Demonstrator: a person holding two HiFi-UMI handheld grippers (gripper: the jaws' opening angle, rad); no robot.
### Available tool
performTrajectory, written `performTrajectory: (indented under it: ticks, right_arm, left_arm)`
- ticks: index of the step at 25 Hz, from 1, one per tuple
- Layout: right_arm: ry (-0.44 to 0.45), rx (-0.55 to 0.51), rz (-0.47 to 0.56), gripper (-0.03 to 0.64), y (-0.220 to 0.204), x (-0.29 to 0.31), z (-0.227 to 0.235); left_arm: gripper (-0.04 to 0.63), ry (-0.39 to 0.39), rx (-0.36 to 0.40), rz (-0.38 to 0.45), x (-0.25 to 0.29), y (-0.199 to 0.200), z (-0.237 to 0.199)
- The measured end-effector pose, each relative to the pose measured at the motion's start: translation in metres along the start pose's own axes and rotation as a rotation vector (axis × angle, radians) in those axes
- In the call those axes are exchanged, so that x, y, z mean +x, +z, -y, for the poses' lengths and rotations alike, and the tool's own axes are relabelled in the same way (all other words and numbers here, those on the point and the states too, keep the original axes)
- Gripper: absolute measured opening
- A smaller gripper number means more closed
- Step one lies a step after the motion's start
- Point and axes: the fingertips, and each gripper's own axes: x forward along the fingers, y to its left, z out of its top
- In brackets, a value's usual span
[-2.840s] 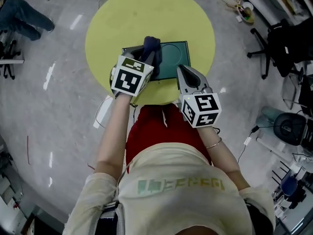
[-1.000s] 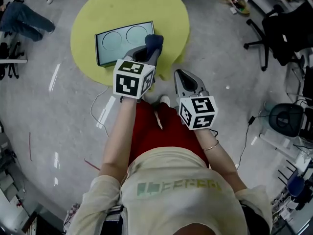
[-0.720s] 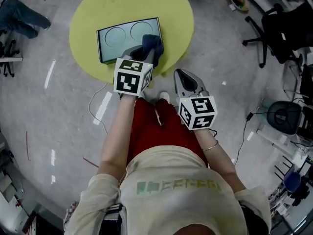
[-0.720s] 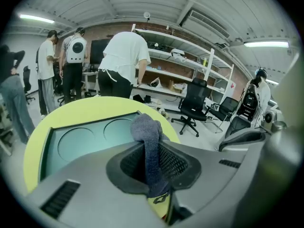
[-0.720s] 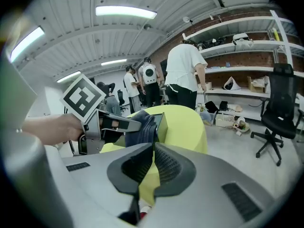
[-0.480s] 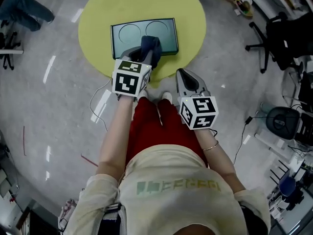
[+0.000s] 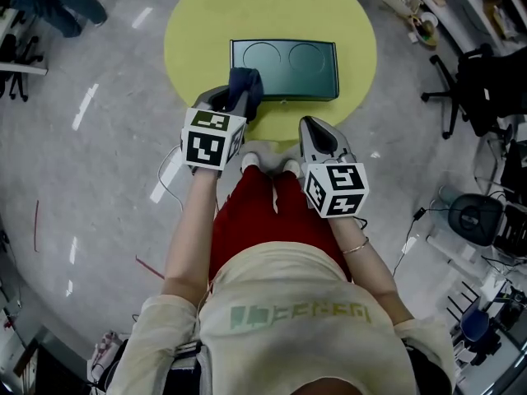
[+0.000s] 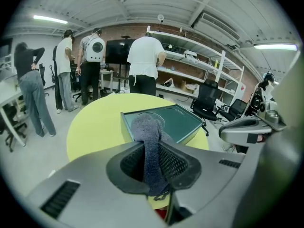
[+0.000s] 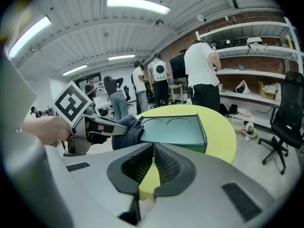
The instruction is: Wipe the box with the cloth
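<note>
The left tool (image 7: 234, 99) is clenching a dark blue fabric cloth (image 7: 245, 84) by the dark green rectangular box (image 7: 285, 58); the right tool (image 7: 318, 133) — empty — is hovering closed.

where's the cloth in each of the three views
Head view: cloth upper centre-left, at the left gripper's tip, over the box's near left corner.
Left gripper view: cloth dead centre, clamped between the jaws.
Right gripper view: cloth left of centre, at the box's left corner.
Shared landmark: the green box on the yellow table.
</note>
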Motion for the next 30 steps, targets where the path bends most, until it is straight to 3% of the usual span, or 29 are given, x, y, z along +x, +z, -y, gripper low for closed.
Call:
performTrajectory:
  ticks: [5, 11, 14, 17, 22, 30]
  right_arm:
    - [0.001, -0.006, -0.002, 0.038, -0.006, 0.0, -0.015]
    - [-0.008, 0.0, 0.019, 0.038, -0.013, -0.025, 0.0]
    - [-0.021, 0.011, 0.038, 0.038, -0.019, -0.05, 0.019]
    - [-0.032, 0.022, 0.043, 0.038, -0.031, -0.076, 0.042]
    - [-0.057, 0.048, 0.044, 0.038, -0.051, -0.109, 0.078]
    - [-0.151, 0.116, 0.023, 0.038, -0.089, -0.153, 0.13]
  left_arm:
    - [0.066, 0.023, -0.022, 0.013, -0.023, -0.012, -0.021]
    - [0.066, 0.141, -0.039, 0.013, -0.05, -0.032, -0.024]
    - [0.066, 0.205, -0.051, 0.021, -0.062, -0.042, -0.011]
    - [0.064, 0.217, -0.051, 0.025, -0.065, -0.049, 0.023]
    - [0.066, 0.106, -0.013, 0.027, -0.038, -0.047, 0.105]
    - [0.066, -0.134, 0.123, 0.001, 0.039, -0.028, 0.226]
